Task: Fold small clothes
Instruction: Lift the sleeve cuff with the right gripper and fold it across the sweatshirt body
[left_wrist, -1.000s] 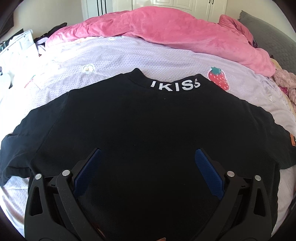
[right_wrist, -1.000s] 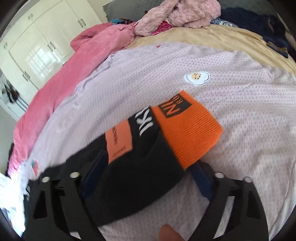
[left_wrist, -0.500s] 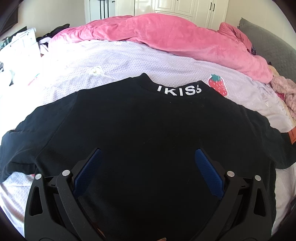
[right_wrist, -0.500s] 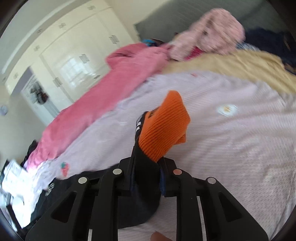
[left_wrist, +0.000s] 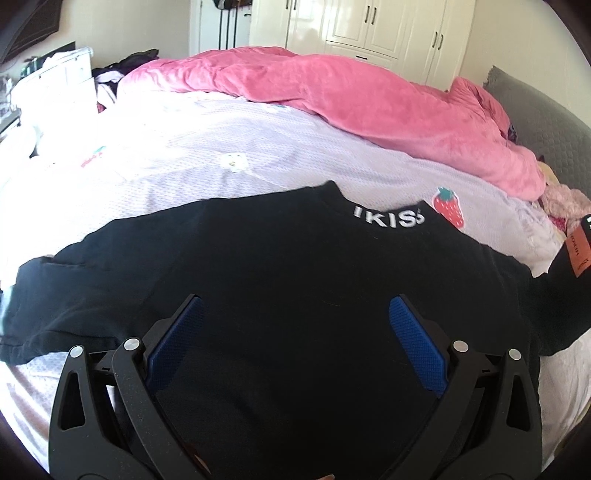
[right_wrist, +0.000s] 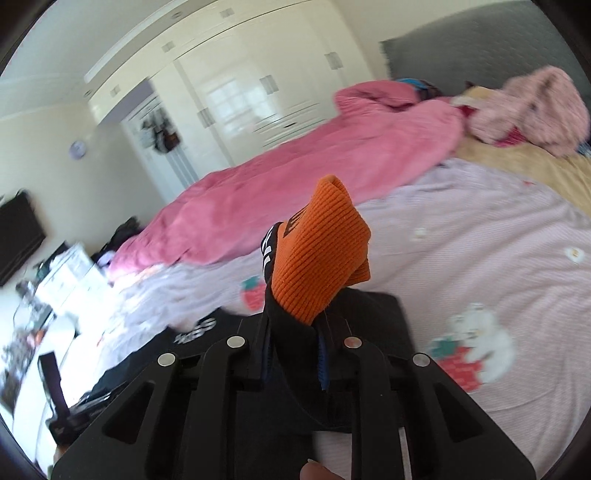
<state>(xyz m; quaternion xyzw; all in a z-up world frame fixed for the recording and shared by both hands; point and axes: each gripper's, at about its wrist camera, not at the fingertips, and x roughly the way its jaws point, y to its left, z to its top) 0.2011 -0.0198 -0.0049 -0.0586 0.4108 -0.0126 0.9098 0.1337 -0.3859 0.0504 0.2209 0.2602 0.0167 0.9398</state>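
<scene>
**Sleeve fold in hand: right cuff pinched and raised**

You are on the first fold of the black top (left_wrist: 280, 280), which lies spread flat on the bed (left_wrist: 229, 173), collar lettering facing away from you, body filling the near part of the left wrist view. Its right sleeve (left_wrist: 569, 273) rises off the sheet at the right edge of that view, its orange patch turned up.

Your right hand-held gripper (right_wrist: 295, 354) is clamped on that sleeve just behind the orange cuff (right_wrist: 321, 251), jaws nearly together with black cloth bunched between the pads. The cuff stands up above the jaws, clear of the sheet, and the rest of the sleeve hangs below, towards the top's body.

Your left hand-held gripper (left_wrist: 295, 343) hovers over the top's lower body with its jaws spread wide and nothing between the blue pads (left_wrist: 417, 350); whether they touch the cloth I cannot tell.

The next move, as I judge it, is to carry the cuff across over the body, towards the collar side, and lay the sleeve flat before you let go. Keep the sleeve taut enough that it does not double under itself. The left one could pin the body down so the top does not drag along. The pink duvet (left_wrist: 369, 107) lies well beyond and should not interfere.
</scene>
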